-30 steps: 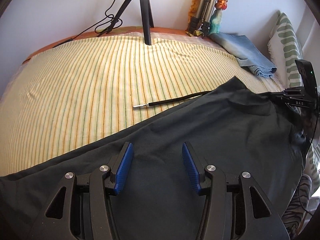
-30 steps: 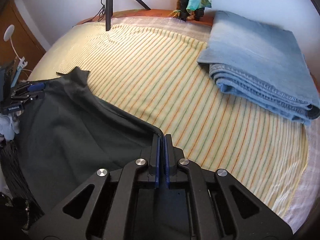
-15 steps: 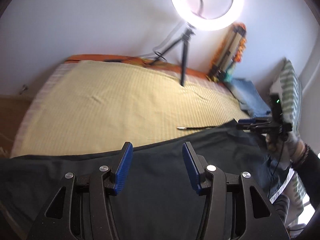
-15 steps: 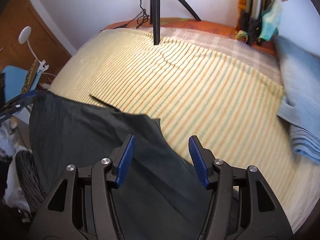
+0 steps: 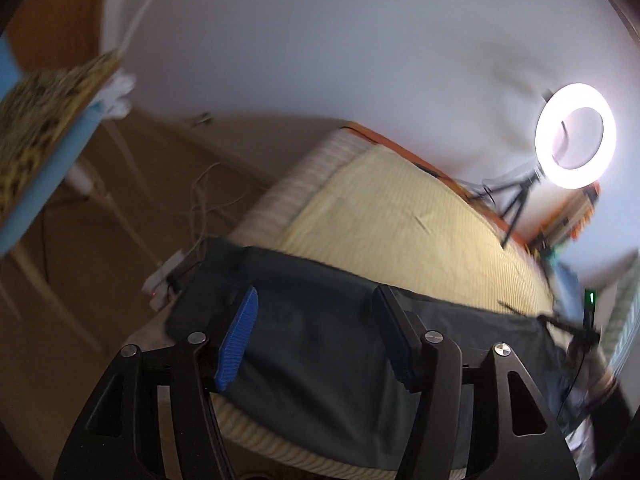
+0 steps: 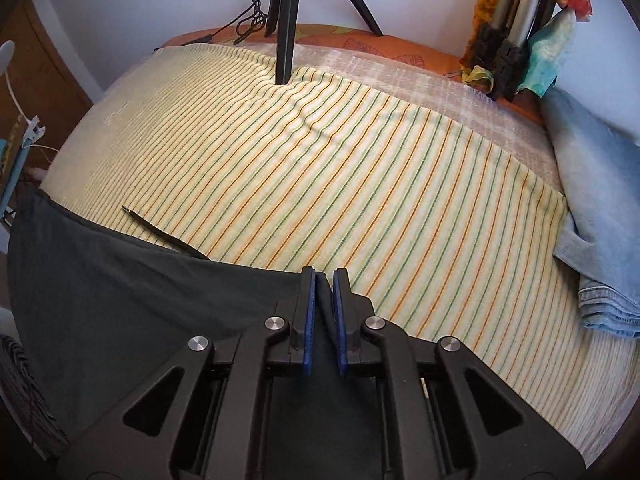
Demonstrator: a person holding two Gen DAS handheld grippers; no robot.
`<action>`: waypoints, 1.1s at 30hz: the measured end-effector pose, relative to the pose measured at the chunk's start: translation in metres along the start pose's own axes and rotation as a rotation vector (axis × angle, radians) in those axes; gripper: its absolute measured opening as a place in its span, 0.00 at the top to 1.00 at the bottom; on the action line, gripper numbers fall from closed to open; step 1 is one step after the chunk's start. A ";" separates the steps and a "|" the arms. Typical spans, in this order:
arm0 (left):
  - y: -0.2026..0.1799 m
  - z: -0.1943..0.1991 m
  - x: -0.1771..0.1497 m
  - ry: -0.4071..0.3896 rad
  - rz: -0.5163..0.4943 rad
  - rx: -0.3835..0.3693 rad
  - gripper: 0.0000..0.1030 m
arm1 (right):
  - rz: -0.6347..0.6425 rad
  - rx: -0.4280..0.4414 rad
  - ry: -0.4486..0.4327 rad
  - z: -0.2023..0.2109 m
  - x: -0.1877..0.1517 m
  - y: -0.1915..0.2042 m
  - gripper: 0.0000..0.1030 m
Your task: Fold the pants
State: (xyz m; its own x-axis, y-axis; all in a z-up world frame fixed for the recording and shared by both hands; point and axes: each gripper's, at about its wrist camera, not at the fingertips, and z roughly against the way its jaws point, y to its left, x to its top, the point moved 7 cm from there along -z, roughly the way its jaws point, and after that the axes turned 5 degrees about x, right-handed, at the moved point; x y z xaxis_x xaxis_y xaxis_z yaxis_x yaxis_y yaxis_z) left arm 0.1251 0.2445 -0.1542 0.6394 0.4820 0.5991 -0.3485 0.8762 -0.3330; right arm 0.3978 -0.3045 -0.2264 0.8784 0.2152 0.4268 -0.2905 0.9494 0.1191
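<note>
Dark pants (image 5: 320, 344) lie along the near edge of a striped yellow bed (image 5: 400, 216). My left gripper (image 5: 316, 308) is open and empty above the pants near their left end. In the right wrist view the pants (image 6: 132, 292) fill the lower left, with a black drawstring (image 6: 160, 232) trailing onto the sheet. My right gripper (image 6: 323, 278) has its blue pads nearly together on the upper edge of the pants, with dark cloth showing between them.
Folded blue jeans (image 6: 592, 208) lie at the bed's right side. A black tripod (image 6: 284, 20) stands at the back, carrying a lit ring light (image 5: 576, 142). Left of the bed are a wooden floor with cables (image 5: 200, 200) and a blue chair (image 5: 44, 168).
My right gripper opened half a second ago and has now closed on the pants' edge. My left gripper stayed open and swung up and left, toward the bed's left end.
</note>
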 end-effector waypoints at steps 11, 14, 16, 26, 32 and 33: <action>0.093 -0.029 -0.024 0.105 0.395 -0.106 0.39 | 0.003 0.086 -0.109 0.075 -0.007 0.061 0.55; 0.097 -0.036 -0.031 0.125 0.416 -0.123 0.39 | 0.014 0.122 -0.135 0.092 -0.017 0.081 0.52; 0.097 -0.044 -0.035 0.142 0.426 -0.138 0.39 | 0.004 0.150 -0.154 0.103 -0.025 0.092 0.51; 0.101 -0.068 -0.032 0.144 0.449 -0.169 0.39 | -0.037 0.219 -0.227 0.141 -0.057 0.126 0.50; 0.105 -0.072 -0.027 0.078 0.501 -0.195 0.39 | -0.058 0.248 -0.236 0.148 -0.064 0.136 0.50; 0.102 -0.073 -0.026 0.068 0.488 -0.178 0.41 | -0.052 0.243 -0.233 0.147 -0.064 0.139 0.50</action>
State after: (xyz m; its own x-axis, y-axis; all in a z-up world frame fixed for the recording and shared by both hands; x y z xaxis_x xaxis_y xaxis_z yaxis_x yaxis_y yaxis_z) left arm 0.1225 0.3214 -0.2567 0.4771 0.8274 0.2963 -0.4988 0.5325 -0.6838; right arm 0.2452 -0.2205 -0.1051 0.7925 0.0830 0.6043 -0.3538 0.8696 0.3445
